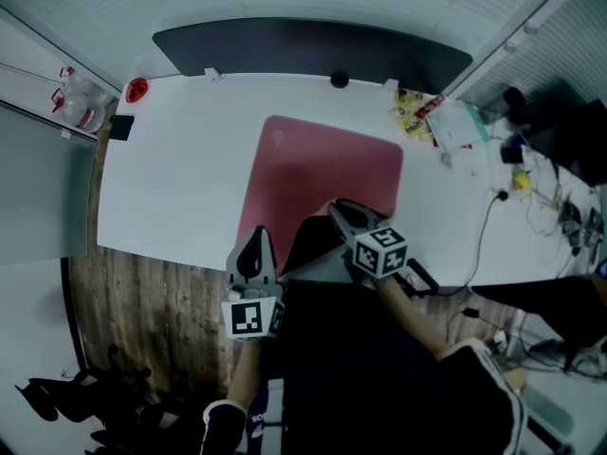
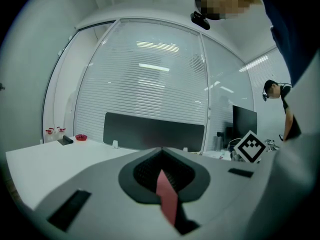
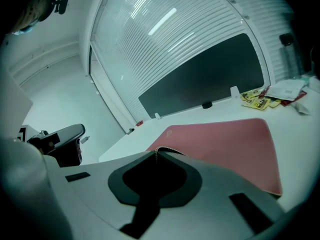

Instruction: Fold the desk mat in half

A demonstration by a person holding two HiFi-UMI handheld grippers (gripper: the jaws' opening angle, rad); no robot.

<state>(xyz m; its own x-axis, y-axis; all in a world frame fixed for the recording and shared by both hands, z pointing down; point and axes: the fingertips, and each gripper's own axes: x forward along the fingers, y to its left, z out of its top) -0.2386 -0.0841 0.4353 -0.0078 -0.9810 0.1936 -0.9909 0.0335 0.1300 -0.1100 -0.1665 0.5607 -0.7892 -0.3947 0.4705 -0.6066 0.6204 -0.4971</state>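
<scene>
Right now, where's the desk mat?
In the head view, the desk mat lies mid white table, its near edge held by the left gripper and right gripper; snack packets lie beyond its far right corner.

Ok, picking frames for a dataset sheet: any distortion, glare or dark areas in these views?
Head view: fisheye bows the table edges, lower part dark. Left gripper view: black vignetted corners, ceiling-light glare on the glass wall. Right gripper view: tilted horizon, desk mat sharp.

"How much of the desk mat (image 1: 322, 173) shows on the near side?"

"Its near edge is partly lost behind the left gripper (image 1: 256, 233) and right gripper (image 1: 337, 209) (the left gripper view catches only a pink sliver). The yellow packets (image 1: 413, 112) at the far corner are too small to read."
</scene>
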